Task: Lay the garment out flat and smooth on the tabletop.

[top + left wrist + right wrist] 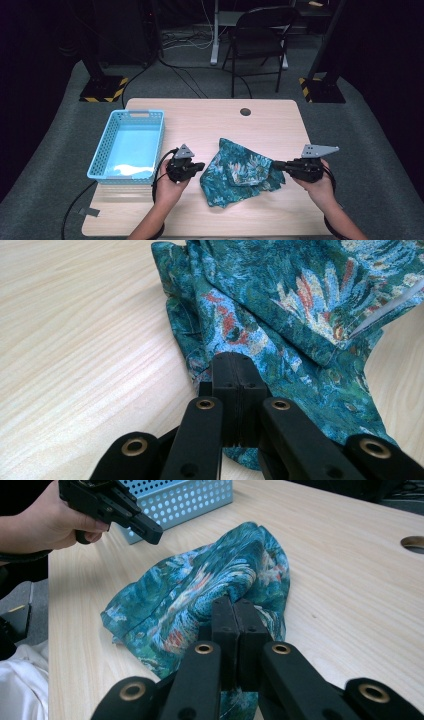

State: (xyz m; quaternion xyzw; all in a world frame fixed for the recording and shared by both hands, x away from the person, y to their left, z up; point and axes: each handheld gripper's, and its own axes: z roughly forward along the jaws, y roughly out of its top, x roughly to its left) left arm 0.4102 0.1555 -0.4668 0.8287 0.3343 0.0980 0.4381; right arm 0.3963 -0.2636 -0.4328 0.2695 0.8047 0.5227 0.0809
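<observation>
High view: a teal floral cloth (240, 172) is seen lying crumpled on the wooden table (210, 117), right of a light-blue perforated basket (131, 145). The left gripper (199, 166) is held at the cloth's left edge and the right gripper (276, 164) at its right edge. A black chair (260, 35) is noted on the floor beyond the table.

Left gripper view: the jaws are seen pressed together, with the cloth's (280, 315) hem lying at and under their tips. A pinch on the fabric edge is judged likely, though the fold between the pads is hidden.

Right gripper view: the jaws are likewise closed, their tips buried in the cloth (220, 590); a grip on the fabric is judged to be made. The left gripper (150, 530) is seen farther off, held in a hand (47, 522) beside the basket (175, 500).

Assessment: the step in hand is judged to be the seizing of two opposite edges before the cloth is lifted or spread. The next move calls for both grippers to be raised together and drawn apart evenly, so that neither hem slips free.
</observation>
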